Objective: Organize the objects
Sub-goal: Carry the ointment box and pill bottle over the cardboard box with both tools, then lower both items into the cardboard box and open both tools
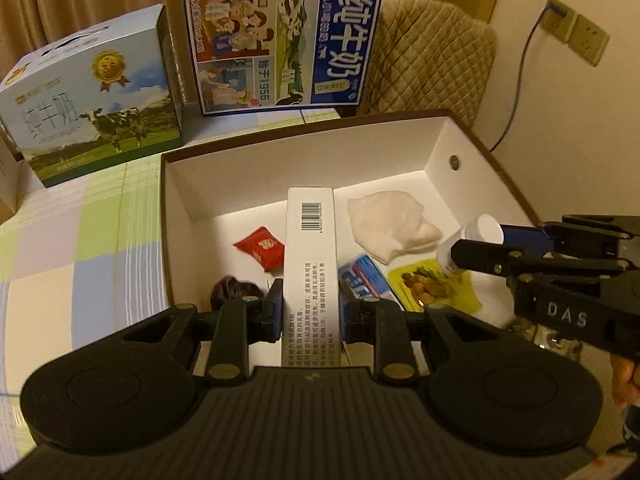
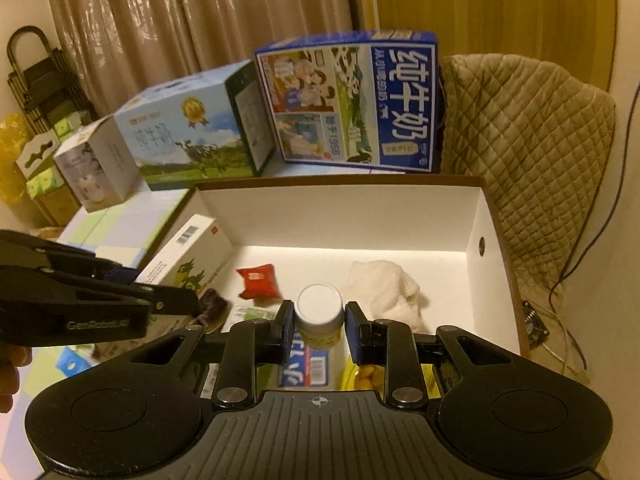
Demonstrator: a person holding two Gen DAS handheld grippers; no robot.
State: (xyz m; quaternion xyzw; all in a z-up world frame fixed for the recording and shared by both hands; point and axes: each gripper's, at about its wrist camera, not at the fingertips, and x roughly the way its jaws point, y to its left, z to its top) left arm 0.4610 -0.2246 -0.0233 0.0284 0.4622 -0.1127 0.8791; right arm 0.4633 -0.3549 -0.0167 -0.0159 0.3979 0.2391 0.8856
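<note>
White-walled storage box [image 1: 436, 148] open on checked worktop [image 1: 80, 240], taken as landmark. Above its near-left part: left gripper [image 1: 308, 308], fingers [image 1: 274, 308] closed onto long white carton [image 1: 310, 248], barcode end pointing inward. Above its near-right part: right gripper [image 2: 318, 330], fingers [image 2: 286, 328] pinching small white-capped bottle [image 2: 319, 314]. On its floor: red sachet [image 1: 260, 247], white cloth [image 1: 390, 224], blue packet [image 1: 366, 280], yellow packet [image 1: 434, 284]. Beyond its far wall: two milk cartons [image 1: 280, 44].

Left hand-held gripper [image 1: 308, 312] and right hand-held gripper [image 2: 318, 330] both level, each clamped on something.
</note>
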